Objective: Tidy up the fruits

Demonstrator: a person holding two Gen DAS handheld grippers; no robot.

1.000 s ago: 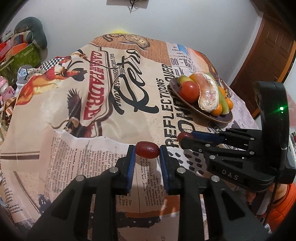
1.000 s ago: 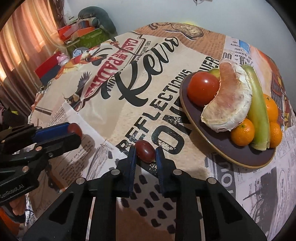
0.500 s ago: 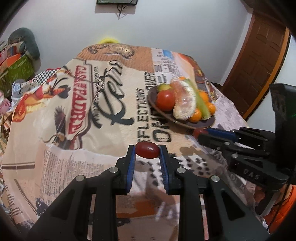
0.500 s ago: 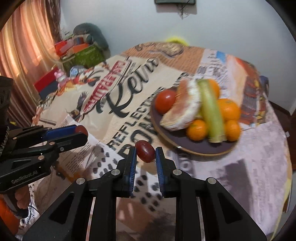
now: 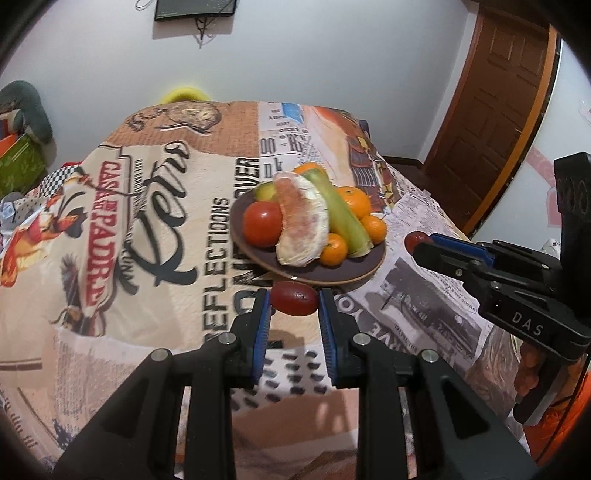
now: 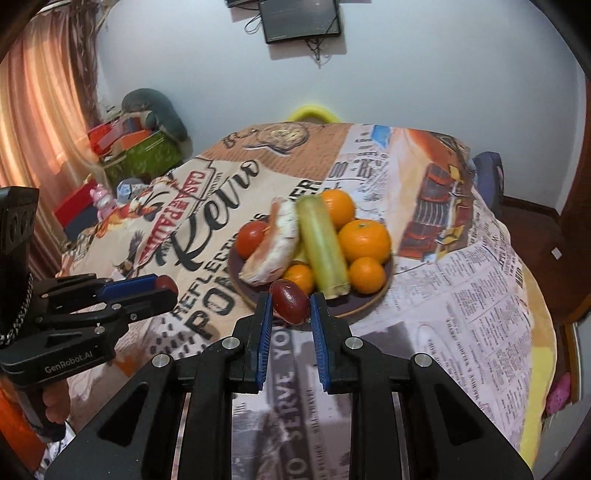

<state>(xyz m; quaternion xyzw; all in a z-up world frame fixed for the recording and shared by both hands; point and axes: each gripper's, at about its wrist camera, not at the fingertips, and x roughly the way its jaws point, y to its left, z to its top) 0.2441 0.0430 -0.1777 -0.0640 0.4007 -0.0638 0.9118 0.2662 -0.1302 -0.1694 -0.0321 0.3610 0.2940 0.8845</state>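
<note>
My left gripper (image 5: 294, 306) is shut on a dark red grape (image 5: 294, 297), held above the table just in front of the brown plate (image 5: 343, 273). My right gripper (image 6: 291, 304) is shut on a second red grape (image 6: 290, 301), held just in front of the same plate (image 6: 373, 301). The plate holds a tomato (image 5: 263, 223), a peeled pomelo piece (image 5: 304, 223), a green fruit (image 5: 341, 214) and several oranges (image 6: 364, 240). The right gripper shows at the right of the left wrist view (image 5: 415, 242); the left gripper shows at the left of the right wrist view (image 6: 166, 284).
A printed cloth (image 5: 147, 206) covers the round table. A wooden door (image 5: 498, 92) stands at the right. Boxes and toys (image 6: 129, 147) lie by the curtain (image 6: 40, 110) at the left. A screen (image 6: 299, 18) hangs on the wall.
Both grippers have risen and drawn back with their grapes, so more of the table, wall and plate shows. The plate's fruit has not moved.
</note>
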